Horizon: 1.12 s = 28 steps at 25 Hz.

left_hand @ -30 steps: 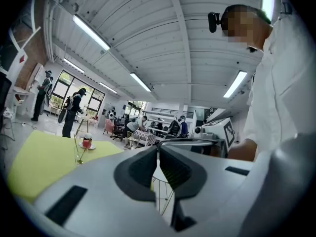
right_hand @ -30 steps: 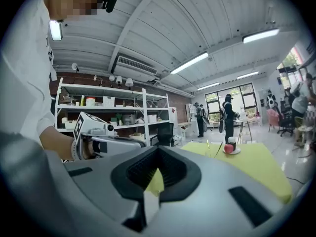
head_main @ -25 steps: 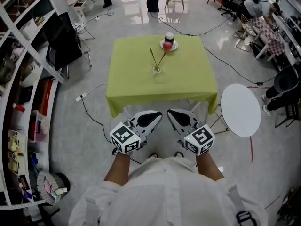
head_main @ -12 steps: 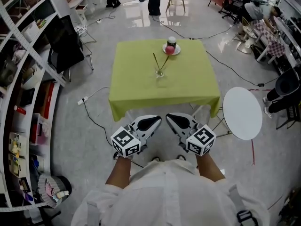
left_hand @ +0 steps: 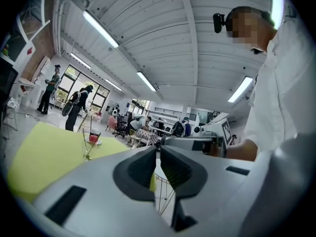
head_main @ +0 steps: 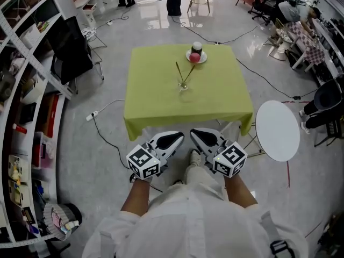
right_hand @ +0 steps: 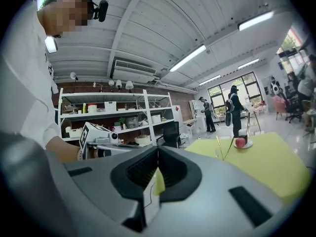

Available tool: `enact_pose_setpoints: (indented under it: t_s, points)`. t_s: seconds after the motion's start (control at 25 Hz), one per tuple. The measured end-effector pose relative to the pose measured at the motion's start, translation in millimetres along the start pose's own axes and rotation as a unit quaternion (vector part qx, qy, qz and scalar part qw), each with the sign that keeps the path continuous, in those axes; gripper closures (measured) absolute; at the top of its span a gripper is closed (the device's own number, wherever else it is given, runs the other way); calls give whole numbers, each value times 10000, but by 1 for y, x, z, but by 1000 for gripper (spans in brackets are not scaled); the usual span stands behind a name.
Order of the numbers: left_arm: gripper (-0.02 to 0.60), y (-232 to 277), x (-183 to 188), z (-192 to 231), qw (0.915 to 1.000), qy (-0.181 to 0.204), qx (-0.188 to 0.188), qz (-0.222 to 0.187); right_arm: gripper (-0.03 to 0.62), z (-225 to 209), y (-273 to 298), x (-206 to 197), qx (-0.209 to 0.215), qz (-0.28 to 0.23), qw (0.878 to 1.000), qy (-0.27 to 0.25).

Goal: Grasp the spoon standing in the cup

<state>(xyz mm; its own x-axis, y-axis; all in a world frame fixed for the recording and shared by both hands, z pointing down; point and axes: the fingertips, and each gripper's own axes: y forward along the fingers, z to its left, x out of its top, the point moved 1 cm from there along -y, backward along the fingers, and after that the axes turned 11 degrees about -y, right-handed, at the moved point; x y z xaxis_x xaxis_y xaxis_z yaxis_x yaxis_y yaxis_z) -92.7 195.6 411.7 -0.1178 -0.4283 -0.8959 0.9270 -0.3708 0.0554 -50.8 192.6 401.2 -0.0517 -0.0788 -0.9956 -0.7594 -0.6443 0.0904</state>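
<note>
- 2 grippers, left (head_main: 174,138) and right (head_main: 201,137), both pressed together and empty, well short of the green table (head_main: 156,104).
- Spoon (head_main: 186,77) leans in the cup (head_main: 183,85), mid-table.
- Behind it I see 1 apple (head_main: 193,57).
- A white round table (head_main: 277,128) stands at the right.

One table (head_main: 156,104). At its middle, one clear cup (head_main: 183,85) with two long-handled utensils (head_main: 178,70) standing in it. At its far edge, one saucer (head_main: 203,56), one round red thing (head_main: 193,57) and one dark jar (head_main: 196,47). Off its near edge, two hand-held grippers, left (head_main: 177,136) and right (head_main: 196,133).
</note>
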Motion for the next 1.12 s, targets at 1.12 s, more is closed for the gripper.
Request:
enact_pose_setpoints:
  t_s: [1.12]
  points:
    - [561, 133, 45, 151, 9956, -556, 679, 337, 585, -204, 72, -22, 293, 423, 9983, 273]
